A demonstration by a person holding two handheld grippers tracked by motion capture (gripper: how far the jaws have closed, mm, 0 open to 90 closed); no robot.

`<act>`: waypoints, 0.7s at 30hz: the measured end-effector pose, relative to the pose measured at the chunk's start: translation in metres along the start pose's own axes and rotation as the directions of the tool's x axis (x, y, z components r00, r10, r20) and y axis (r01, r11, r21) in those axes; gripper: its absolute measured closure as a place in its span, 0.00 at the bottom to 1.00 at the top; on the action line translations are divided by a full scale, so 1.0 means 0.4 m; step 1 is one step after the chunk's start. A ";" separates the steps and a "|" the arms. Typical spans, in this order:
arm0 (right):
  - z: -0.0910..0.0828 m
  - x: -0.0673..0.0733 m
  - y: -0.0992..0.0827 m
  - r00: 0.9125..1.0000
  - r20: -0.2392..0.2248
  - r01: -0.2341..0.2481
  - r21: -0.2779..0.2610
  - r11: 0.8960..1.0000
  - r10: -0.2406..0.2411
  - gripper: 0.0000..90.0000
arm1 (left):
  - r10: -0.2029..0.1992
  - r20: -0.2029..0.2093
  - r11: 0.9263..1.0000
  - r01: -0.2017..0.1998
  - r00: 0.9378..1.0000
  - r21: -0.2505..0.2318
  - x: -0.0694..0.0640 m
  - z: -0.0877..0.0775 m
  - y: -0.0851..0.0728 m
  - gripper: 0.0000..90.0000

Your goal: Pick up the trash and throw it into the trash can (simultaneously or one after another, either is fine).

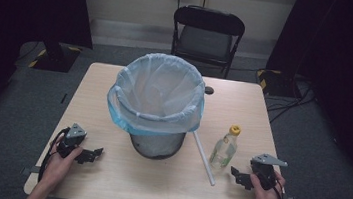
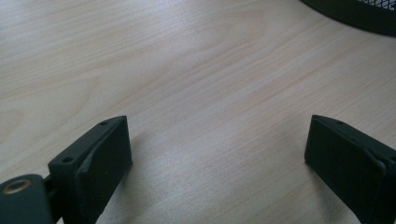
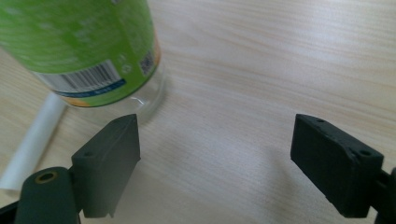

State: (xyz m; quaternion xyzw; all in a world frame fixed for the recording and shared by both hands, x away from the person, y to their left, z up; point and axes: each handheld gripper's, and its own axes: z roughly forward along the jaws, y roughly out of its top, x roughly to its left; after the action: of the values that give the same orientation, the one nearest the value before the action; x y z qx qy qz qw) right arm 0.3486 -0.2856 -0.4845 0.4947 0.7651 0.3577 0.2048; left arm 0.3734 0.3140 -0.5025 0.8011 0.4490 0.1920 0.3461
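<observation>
Right tongs (image 3: 212,161) gape beside green-labelled, yellow-capped bottle (image 1: 223,150)

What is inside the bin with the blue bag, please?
The bin is lined with a pale blue bag folded over its rim. Inside, the visible part of the bag looks empty; the bottom is hidden by the front wall.

In the right gripper view, the bottle (image 3: 88,46) is cut off at twelve o'clock, its label print blurred; the white tube (image 3: 32,140) runs out at nine o'clock
</observation>
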 end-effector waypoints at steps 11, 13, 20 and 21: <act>-0.036 0.040 0.014 0.994 -0.103 0.042 -0.029 0.999 -0.044 0.15 | 0.003 0.002 1.000 -0.003 1.000 0.001 0.001 0.000 0.000 0.07; -0.037 0.044 0.017 0.992 -0.113 0.046 -0.038 0.998 -0.050 0.15 | 0.004 0.002 1.000 -0.004 1.000 0.002 0.001 0.000 0.000 0.07; -0.035 0.069 0.045 0.986 -0.155 0.059 -0.051 0.997 -0.066 0.15 | 0.002 0.002 1.000 -0.002 1.000 0.001 0.001 0.000 0.000 0.07; -0.027 0.076 0.056 0.982 -0.173 0.064 -0.057 0.996 -0.073 0.15 | 0.003 0.002 1.000 -0.003 1.000 0.001 0.001 0.000 0.000 0.07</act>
State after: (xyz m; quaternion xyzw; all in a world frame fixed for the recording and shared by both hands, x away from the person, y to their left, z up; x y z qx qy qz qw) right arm 0.3423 -0.2563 -0.4593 0.4291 0.7874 0.4121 0.1616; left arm 0.3737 0.3143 -0.5025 0.8019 0.4477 0.1915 0.3460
